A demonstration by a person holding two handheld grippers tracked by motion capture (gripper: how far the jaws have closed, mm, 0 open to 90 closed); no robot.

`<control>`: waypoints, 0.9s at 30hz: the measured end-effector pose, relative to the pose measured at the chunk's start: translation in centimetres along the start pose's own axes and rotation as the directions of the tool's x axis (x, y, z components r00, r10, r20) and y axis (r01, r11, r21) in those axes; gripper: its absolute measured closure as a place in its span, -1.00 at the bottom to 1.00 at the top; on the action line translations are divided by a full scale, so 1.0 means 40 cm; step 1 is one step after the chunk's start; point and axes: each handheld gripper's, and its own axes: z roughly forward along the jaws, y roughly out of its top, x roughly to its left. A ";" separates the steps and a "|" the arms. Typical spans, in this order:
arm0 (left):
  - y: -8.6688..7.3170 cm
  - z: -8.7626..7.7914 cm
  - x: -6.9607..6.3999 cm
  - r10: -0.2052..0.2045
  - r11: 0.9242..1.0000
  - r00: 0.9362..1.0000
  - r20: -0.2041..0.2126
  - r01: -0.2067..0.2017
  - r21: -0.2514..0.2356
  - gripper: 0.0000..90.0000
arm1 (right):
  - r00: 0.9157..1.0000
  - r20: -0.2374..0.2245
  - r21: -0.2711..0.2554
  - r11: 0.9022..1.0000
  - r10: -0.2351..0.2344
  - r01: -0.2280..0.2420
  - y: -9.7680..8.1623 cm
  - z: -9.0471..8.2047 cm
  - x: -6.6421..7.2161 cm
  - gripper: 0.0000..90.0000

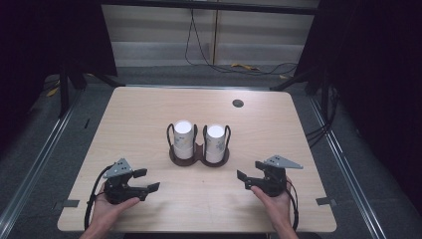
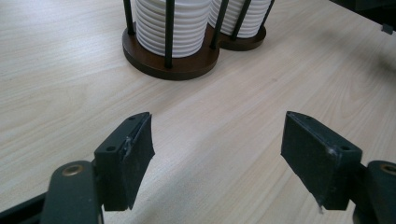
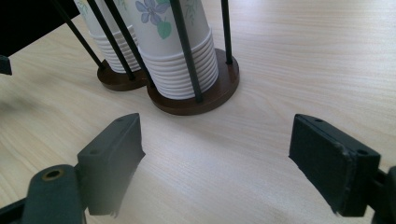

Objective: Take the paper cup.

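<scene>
Low in the frame, the left gripper [image 1: 147,180] and right gripper [image 1: 243,180] gape empty—ribbed paper cups [image 1: 183,139] stand centre.

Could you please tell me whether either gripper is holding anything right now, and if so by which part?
Nothing is held: the left gripper and right gripper both stand open over the table.

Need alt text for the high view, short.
Two stacks of white paper cups stand upside down in a two-slot dark holder mid-table. A person's hands hold open tongs near the front edge, left tongs and right tongs, both empty.
</scene>
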 end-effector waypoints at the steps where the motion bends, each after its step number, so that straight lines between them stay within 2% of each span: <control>1: 0.000 0.000 0.000 0.000 1.000 1.000 0.000 0.000 0.000 -0.44 | 1.000 -0.001 0.002 1.000 0.000 0.000 0.000 0.000 0.000 -0.62; 6: 0.001 0.003 0.001 -0.006 1.000 1.000 0.001 0.006 0.002 -0.44 | 1.000 -0.012 0.025 1.000 -0.014 0.014 -0.003 0.006 0.008 -0.56; 11: 0.003 0.011 -0.002 0.012 1.000 1.000 0.005 -0.012 0.017 -0.44 | 0.997 -0.081 0.050 0.998 -0.020 0.024 -0.003 0.016 0.023 -0.48; 18: 0.004 0.010 -0.005 0.021 1.000 1.000 0.001 -0.021 0.020 -0.43 | 0.995 -0.082 0.067 0.996 -0.060 0.066 0.014 0.032 0.044 -0.44; 27: 0.002 0.006 -0.012 0.036 0.999 0.999 0.002 -0.036 0.021 -0.43 | 0.987 -0.123 0.059 0.992 -0.108 0.116 0.055 0.030 0.070 -0.36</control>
